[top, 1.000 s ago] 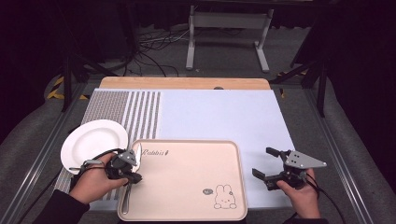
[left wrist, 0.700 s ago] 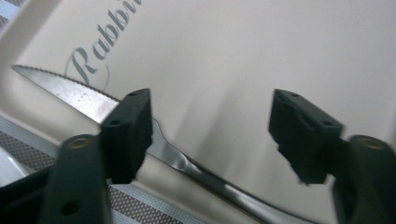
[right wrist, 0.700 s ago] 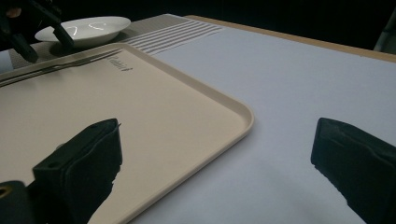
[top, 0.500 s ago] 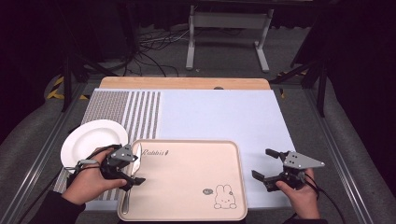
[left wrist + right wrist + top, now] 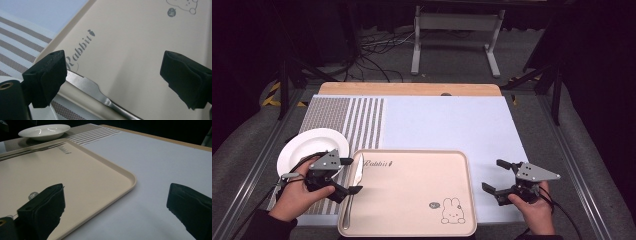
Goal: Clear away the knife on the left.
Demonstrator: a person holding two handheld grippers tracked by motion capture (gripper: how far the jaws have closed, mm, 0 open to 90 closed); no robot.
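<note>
A pale mat [image 5: 447,125] covers the table [image 5: 412,89] in a dark room. The beige tray [image 5: 412,190] holds a knife [image 5: 353,185]. The left hand-held gripper [image 5: 349,176], jaws just opened, stands spread over the knife; the right hand-held gripper [image 5: 494,176] is spread, empty.

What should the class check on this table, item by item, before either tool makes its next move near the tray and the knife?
1. Left tool open, jaws have just been opening, nothing between them: ok.
2. Knife lying released along the left rim of the tray: ok.
3. Right tool open and holding nothing, beside the tray: ok.
4. Plate free of food or cutlery, left of the tray: ok.
5. Knife fully inside the tray rather than on its rim: cannot tell.
</note>
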